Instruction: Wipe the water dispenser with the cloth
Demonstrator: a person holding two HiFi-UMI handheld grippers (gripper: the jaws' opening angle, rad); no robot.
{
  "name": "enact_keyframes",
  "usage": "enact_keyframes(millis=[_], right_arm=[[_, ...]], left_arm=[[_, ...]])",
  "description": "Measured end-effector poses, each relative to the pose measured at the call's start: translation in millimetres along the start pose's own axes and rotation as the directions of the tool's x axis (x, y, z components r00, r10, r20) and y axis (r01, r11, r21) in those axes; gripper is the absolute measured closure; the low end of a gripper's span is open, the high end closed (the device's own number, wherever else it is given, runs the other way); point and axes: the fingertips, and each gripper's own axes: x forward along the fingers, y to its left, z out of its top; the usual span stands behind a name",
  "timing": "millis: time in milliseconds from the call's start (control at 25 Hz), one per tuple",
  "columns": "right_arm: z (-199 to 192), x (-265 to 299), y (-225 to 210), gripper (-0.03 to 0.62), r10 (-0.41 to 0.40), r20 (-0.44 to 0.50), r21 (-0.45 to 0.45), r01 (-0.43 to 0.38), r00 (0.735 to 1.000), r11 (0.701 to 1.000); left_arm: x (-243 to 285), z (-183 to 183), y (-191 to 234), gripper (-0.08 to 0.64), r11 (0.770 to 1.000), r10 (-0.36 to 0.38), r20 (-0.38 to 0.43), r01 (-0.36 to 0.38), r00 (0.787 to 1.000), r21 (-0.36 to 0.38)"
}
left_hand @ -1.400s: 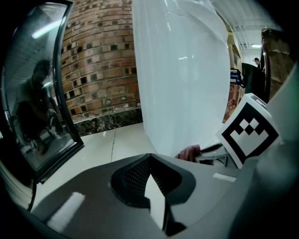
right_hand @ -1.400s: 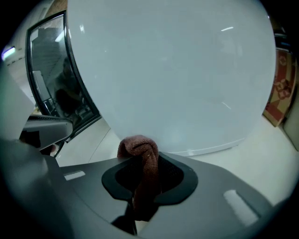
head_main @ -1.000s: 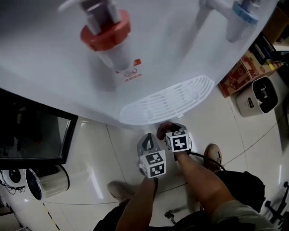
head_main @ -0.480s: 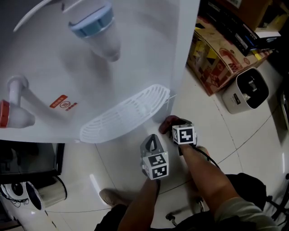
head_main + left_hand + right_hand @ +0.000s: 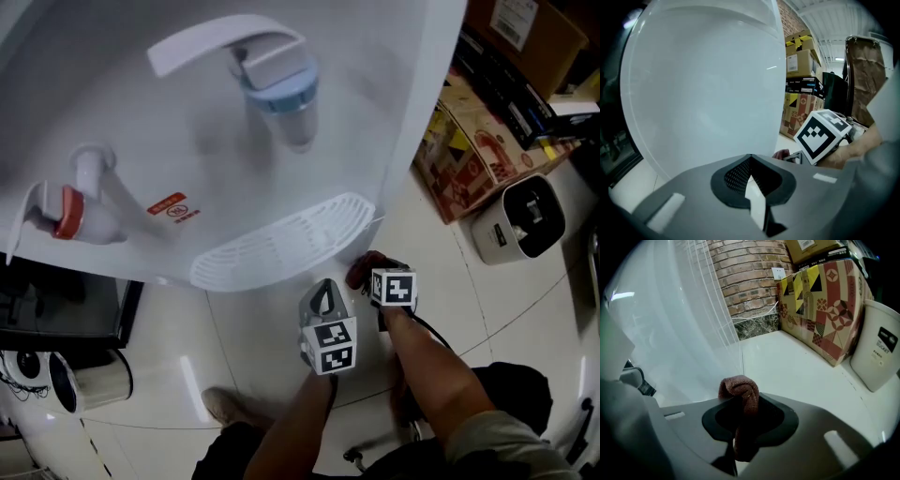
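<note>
The white water dispenser [image 5: 187,141] fills the upper head view, with a blue tap [image 5: 278,82], a red tap [image 5: 67,211] and a ribbed drip tray [image 5: 281,246]. My right gripper [image 5: 368,272] sits just below the tray's right corner, shut on a bunched reddish-brown cloth [image 5: 361,266]. In the right gripper view the cloth [image 5: 739,389] bulges out of the right gripper [image 5: 740,404], close to the dispenser's front [image 5: 670,343]. My left gripper [image 5: 323,300] hangs beside it on the left, shut and holding nothing. The left gripper [image 5: 751,161] faces the dispenser's lower body [image 5: 703,84].
Patterned cardboard boxes [image 5: 473,150] and a white bin [image 5: 525,220] stand on the tiled floor right of the dispenser. A dark cabinet [image 5: 56,309] and a pale cylinder [image 5: 89,380] are at the left. A shoe [image 5: 220,405] is below. A brick wall [image 5: 750,273] lies behind.
The head view has swung, so the blue tap now sits centre and the red tap left. Both grippers have shifted from under the drip tray's middle toward its right corner.
</note>
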Motion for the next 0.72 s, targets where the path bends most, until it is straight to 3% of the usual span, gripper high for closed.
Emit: enact_keyframes(millis=[160, 400, 520, 720], right_arm=[[20.3, -18.8, -4.2, 0.506, -0.005, 0.029, -0.039, 0.006, 1.0, 0.999], [74.9, -85.0, -5.1, 0.505, 0.02, 0.182, -0.076, -0.006, 0.983, 0.997], [109.0, -132.6, 4.9, 0.506, 0.067, 0.278, -0.139, -0.029, 0.958, 0.99], [156.1, -230.7, 13.5, 0.505, 0.161, 0.425, -0.23, -0.066, 0.891, 0.971]], left_arm=[[-21.3, 7.8, 9.1, 0.56, 1.0, 0.023, 0.009, -0.023, 1.0, 0.011], [-83.0, 28.7, 4.3, 0.56, 0.995, 0.094, 0.053, -0.095, 0.994, 0.027], [-118.8, 68.7, 16.1, 0.56, 0.985, 0.172, 0.113, -0.174, 0.979, 0.004], [-195.4, 144.2, 20.9, 0.56, 0.965, 0.258, 0.223, -0.263, 0.94, -0.008]])
